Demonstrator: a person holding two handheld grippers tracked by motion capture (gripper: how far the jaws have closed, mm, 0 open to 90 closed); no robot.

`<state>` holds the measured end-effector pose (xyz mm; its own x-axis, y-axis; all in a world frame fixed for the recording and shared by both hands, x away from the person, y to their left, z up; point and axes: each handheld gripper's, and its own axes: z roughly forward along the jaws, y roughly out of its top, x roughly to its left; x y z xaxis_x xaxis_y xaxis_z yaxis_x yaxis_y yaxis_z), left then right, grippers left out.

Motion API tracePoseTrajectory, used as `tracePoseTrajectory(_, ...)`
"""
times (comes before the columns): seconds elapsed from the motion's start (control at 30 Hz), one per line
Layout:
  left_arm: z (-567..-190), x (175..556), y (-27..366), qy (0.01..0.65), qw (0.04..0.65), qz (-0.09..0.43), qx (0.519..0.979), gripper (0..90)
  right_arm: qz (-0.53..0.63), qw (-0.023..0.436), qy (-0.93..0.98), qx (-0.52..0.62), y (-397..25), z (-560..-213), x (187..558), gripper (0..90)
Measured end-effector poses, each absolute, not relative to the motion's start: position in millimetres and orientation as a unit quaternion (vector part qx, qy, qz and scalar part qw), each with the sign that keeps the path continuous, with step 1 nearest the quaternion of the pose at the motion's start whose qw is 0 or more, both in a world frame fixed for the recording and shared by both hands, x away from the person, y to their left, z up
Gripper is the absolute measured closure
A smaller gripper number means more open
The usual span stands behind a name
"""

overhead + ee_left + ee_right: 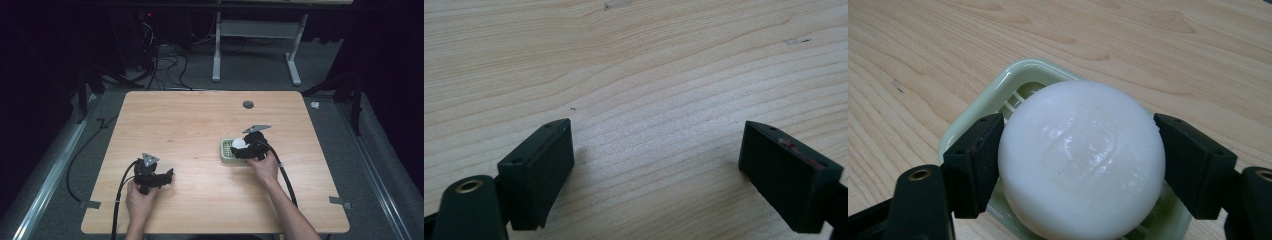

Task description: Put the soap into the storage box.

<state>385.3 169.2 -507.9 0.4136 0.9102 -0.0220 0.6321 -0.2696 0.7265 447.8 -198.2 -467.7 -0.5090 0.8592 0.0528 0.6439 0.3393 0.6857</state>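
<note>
Over on the right side of the pale wooden table (200, 130), right gripper (248, 146) clamped on a round, glossy white bar of soap (1082, 159), one black jaw pressed against each flank of it. Directly beneath, a pale green slatted plastic soap dish (1013, 82), rim curving out behind and to the left of the bar. Hard to tell from these angles whether soap is seated on the slats or held just clear of them. No long axis to speak of on the bar, so nothing to line up there; what counts is the vertical relation, soap centred above the dish and between the jaws, dish squarely under the grip. Probably either a set-down or a lift-out, both straight along that line. Left gripper (654, 165) well apart, low over bare wood near the table's front left, jaws spread wide and holding nothing. Right hand (264, 167) plainly the nearer one, already on the job.
</note>
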Motion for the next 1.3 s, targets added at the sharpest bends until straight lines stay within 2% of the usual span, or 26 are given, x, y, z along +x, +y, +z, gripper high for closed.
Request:
tracePoseTrajectory(0.5,-507.9,385.3,169.1,0.501,0.338,0.206,0.770,15.0,0.359,0.159,0.789,0.472,-204.8,-459.8,445.9,21.9)
tracePoseTrajectory(1.3,-507.9,385.3,169.1,0.501,0.338,0.206,0.770,15.0,0.399,0.166,0.766,0.477,-228.8,-439.2,427.4,23.1)
